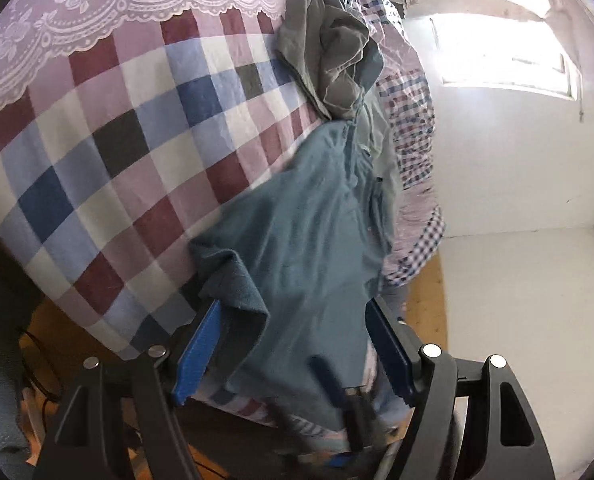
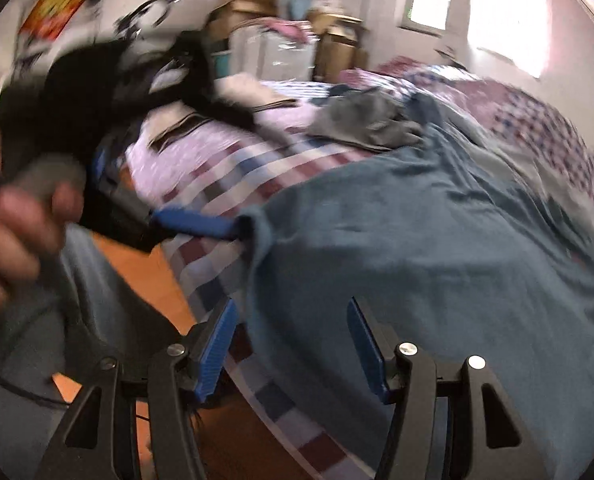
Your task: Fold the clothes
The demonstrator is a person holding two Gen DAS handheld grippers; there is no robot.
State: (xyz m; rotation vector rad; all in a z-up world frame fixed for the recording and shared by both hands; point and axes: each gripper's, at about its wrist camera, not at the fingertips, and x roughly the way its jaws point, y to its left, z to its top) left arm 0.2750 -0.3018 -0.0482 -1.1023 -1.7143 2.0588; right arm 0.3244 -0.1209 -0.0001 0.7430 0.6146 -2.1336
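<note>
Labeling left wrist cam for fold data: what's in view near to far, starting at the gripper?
left gripper, fingers open → teal garment with its hem between the fingers → crumpled grey garment on the checked bedspread → lace cover at the far end.

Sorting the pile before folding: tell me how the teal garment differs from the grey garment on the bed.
The teal garment is spread long and reaches the bed's near edge; the grey garment is bunched in a heap farther back. The teal garment lies between the open fingers of the left tool; the grey garment is away from both tools. Both lie on the checked bedspread.
</note>
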